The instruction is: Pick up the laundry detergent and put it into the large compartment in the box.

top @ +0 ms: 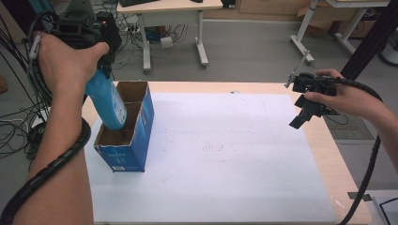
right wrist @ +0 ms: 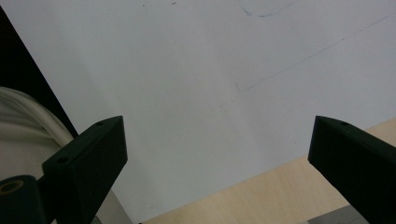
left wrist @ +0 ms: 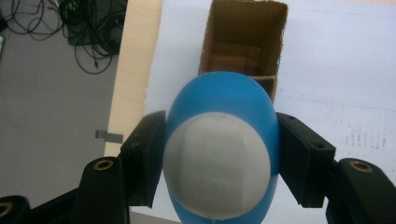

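One blue cardboard box (top: 133,140) with two open compartments stands near the table's (top: 328,154) left edge; one blue bottle (top: 108,101) dips tilted into its near compartment, pinched by the left tool (left wrist: 219,158). The right tool (right wrist: 217,154) hangs spread above the right edge

Grey floor (top: 253,51) with tangled cables (top: 14,126), white-legged desks (top: 171,9) beyond the wooden table (top: 328,154).

Both forearms are bare, with no sleeves. The left tongs (left wrist: 219,158) are black, with blocky flat pads (left wrist: 144,158) and brass-ringed screw holes at the knuckles. A ribbed black cable (top: 56,161) trails along the left forearm. The right tongs (top: 307,110) are black too, with a thin metal rod on top and their own ribbed cable (top: 371,164).
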Motion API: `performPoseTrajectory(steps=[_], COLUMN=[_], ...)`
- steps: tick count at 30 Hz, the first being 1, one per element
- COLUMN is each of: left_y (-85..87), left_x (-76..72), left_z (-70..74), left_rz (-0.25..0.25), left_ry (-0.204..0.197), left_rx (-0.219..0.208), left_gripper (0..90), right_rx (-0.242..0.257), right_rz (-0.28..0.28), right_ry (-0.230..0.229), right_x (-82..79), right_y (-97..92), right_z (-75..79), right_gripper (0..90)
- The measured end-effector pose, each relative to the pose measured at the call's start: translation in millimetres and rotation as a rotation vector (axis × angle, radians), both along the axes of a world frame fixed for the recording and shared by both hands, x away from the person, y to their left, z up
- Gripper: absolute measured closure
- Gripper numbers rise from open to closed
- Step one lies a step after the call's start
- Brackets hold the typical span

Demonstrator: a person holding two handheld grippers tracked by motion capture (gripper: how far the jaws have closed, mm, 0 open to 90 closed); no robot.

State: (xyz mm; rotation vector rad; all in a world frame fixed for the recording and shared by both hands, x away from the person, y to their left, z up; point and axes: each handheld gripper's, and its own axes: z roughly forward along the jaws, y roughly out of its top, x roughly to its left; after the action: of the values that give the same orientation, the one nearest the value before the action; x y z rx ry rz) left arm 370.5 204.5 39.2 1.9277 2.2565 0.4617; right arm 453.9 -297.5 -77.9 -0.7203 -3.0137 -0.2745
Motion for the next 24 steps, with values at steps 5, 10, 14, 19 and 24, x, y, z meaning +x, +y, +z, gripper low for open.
performPoseTrajectory(steps=[5,10,14,19,24], left_y=[-0.7,-0.1,2.4,1.6,0.9], left_x=[1.8,4.3,8.1,11.9,13.2], left_z=[-13.8,-29.2,-40.5,-52.4,-62.9], left_rz=[-0.012,-0.021,-0.02,-0.024,-0.032], left_ry=[0.01,0.026,0.042,0.056,0.059], left_rx=[0.008,0.013,0.006,0.011,0.011], left_gripper=[38.7,38.6,38.7,38.7,38.7], right_rx=[0.0,0.0,0.005,0.01,0.01], right_rz=[-0.003,-0.004,-0.007,-0.009,-0.014], right_ry=[0.004,0.003,0.005,0.006,0.006], right_x=[0.4,-0.5,-0.3,-0.9,-0.8], right_y=[-0.3,-0.9,-1.1,-1.7,-2.6], right_z=[-1.1,-1.4,-3.0,-5.1,-6.3], right_gripper=[4.7,4.7,4.7,4.7,4.7])
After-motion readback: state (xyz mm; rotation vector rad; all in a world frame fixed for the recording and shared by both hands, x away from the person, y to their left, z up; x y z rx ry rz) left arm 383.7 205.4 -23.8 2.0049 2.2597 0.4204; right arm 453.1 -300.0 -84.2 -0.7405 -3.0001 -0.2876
